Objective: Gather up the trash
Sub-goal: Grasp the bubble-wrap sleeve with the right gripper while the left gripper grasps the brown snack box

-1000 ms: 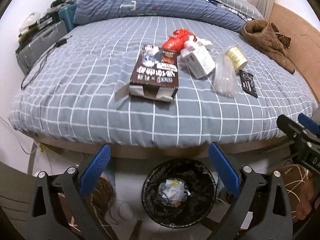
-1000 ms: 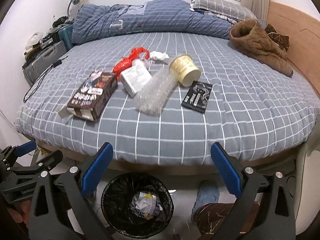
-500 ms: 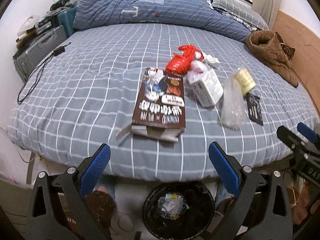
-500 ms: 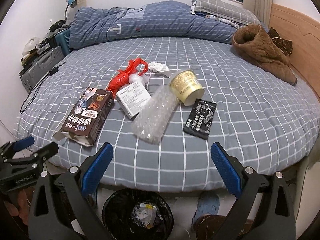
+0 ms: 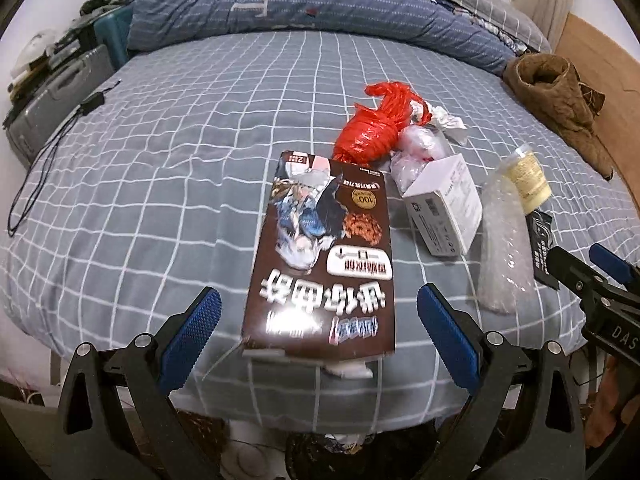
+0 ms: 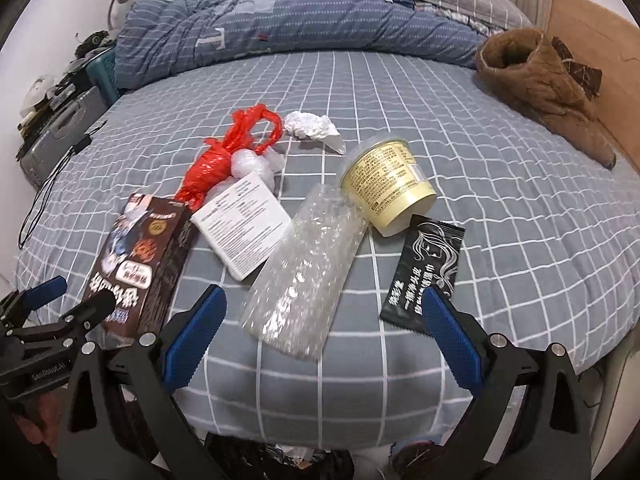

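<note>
Right wrist view, seven trash items on bed (image 6: 500,208), one brown box (image 6: 140,264), one cup (image 6: 386,186), both grippers' jaws released

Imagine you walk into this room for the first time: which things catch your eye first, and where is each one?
The crumpled red plastic bag stands out most, lying mid-bed on the grey checked bedspread at the far end of the litter. Nearest the bed's front edge lies the big brown snack box, framed by the open left gripper. Right of it, the clear bubble wrap touches a tipped yellow cup, ahead of the open right gripper.
</note>
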Demonstrator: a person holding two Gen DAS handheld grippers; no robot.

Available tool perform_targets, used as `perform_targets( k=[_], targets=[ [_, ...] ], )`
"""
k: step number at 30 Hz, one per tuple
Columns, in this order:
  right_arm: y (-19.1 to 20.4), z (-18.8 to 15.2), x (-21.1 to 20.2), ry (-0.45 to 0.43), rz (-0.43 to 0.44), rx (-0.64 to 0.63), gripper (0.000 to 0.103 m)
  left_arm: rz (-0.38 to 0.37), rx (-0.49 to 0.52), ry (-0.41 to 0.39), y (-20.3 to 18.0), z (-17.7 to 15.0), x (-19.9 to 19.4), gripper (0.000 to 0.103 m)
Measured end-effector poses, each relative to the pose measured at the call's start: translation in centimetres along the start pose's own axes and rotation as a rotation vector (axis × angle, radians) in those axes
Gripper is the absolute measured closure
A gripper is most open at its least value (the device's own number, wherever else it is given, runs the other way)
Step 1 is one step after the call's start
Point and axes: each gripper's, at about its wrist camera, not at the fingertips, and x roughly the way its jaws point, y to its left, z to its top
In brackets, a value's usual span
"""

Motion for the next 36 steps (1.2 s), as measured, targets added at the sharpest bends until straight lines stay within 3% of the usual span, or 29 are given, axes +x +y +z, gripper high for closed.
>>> perform_targets(
  k=[14,21,31,36],
  targets=[
    [0.0,0.6,4.7,0.061,0.019,0.014,0.010,0.050,0.034,0.038,-1.4,1.5,3.6,0.006],
    [0.1,0.5,5.8,0.093,0.056,0.022,0.028,0.075,0.030,0.046,-1.4,1.8,4.6,0.007],
    [1.2,0.6,6.1,0.128,0.101,0.012,0.069,0.082,0.018,0.066,-1.3,2.2,5.6,0.011],
    [1.3,0.8,5.6,0.125,0.093,0.002,0.078,0.072,0.013,0.055,-1.3,2.1,4.6,0.011]
  ],
)
